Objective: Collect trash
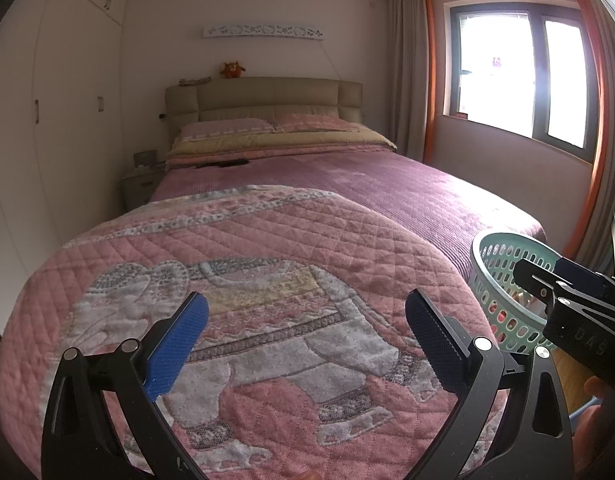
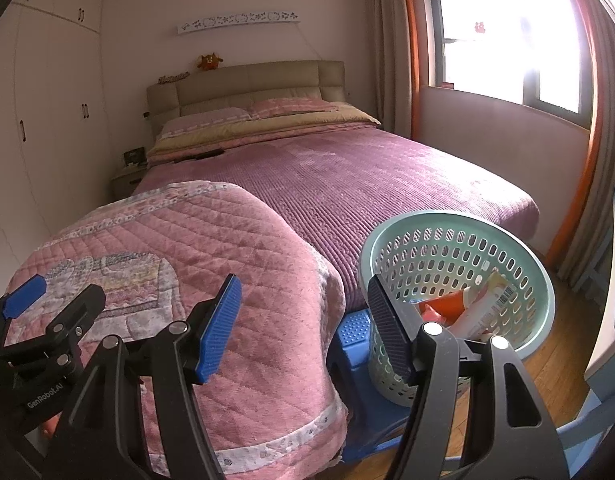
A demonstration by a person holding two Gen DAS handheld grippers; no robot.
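Observation:
A teal perforated basket [image 2: 541,276] stands on a blue stool [image 2: 353,336] beside the foot of the bed. Inside it lie an orange-red wrapper [image 2: 443,304] and a white packet with a barcode [image 2: 493,300]. My right gripper [image 2: 303,286] is open and holds nothing, its right finger in front of the basket's near wall. My left gripper [image 1: 307,304] hovers open over the pink elephant quilt [image 1: 267,280], also holding nothing. The left wrist view shows the basket [image 1: 503,280] at the right edge, with the right gripper [image 1: 541,268] in front of it. In the right wrist view, the left gripper [image 2: 57,298] shows at the far left.
The bed [image 2: 347,184] has a purple cover, pillows and a beige headboard. A dark flat object [image 1: 223,164] lies near the pillows. White wardrobes [image 1: 47,120] line the left wall, with a nightstand [image 1: 141,186] beside the bed. A window [image 2: 507,36] with curtains is on the right, above a wooden floor [image 2: 555,360].

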